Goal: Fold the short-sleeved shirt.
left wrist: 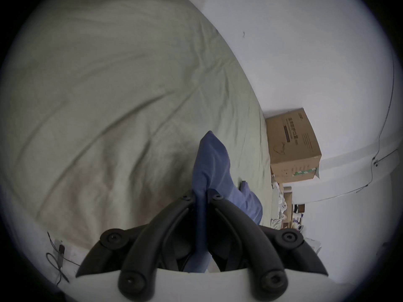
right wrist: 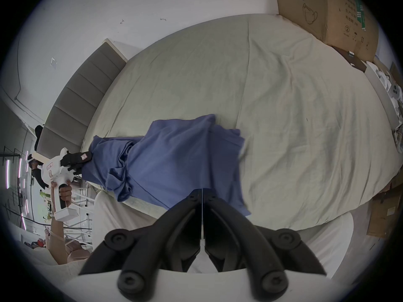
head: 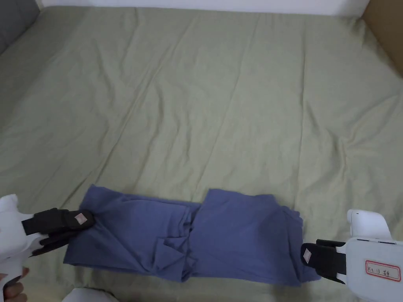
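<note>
We see soft, even light across the green bedsheet (head: pixel 220 98) in the head view, casting only faint shadows in its creases; no glare shows there. Both gripper views are fisheye, ringed by a black vignette, with the bed's edges bowed into curves. In the left gripper view the sheet looks smeared and dim toward the lower left. In the right gripper view the white wall (right wrist: pixel 152 3) is bright, and the blue shirt (right wrist: pixel 181 160) blurs slightly along its right edge.
</note>
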Motion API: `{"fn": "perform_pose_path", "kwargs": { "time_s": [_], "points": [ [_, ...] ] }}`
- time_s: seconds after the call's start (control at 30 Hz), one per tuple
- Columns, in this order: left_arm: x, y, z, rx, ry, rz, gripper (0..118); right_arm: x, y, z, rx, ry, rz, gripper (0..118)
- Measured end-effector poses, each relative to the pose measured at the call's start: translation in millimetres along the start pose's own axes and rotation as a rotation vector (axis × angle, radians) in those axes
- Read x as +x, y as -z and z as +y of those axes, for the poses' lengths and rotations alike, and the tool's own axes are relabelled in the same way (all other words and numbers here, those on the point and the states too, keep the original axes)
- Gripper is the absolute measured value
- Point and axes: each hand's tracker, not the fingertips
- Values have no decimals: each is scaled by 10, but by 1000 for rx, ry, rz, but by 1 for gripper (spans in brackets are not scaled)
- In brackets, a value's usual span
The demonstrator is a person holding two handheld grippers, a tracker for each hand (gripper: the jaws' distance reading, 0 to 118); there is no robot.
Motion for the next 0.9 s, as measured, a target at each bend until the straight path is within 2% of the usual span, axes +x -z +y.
{"fn": "perform_pose_path", "kwargs": {
  "time_s": [0.1,0.3,0.37,0.47,0.77,0.83,0.87,0.9],
  "points": [
    [251,-70,-31,13,26,-14,9,53,1,-31,6,15,11,1],
    [1281,82,-305,1,208,-71,9,264,-78,-55,41,69,22,1],
    [1643,309,-419,-52,239,-106,9,375,-149,-70,61,93,25,1],
    [2001,727,-611,-114,373,-101,9,545,-259,-113,89,127,11,1],
    [2326,1959,-1325,-452,461,-90,9,1055,-464,-326,130,265,-42,1],
    [2320,2161,-1413,-464,466,-57,9,1117,-461,-363,127,279,-49,1],
    [2324,2242,-1450,-467,477,-14,10,1138,-457,-382,126,285,-52,1],
    [2331,2287,-1474,-473,477,8,18,1152,-450,-394,124,292,-54,1]
  ]
}}
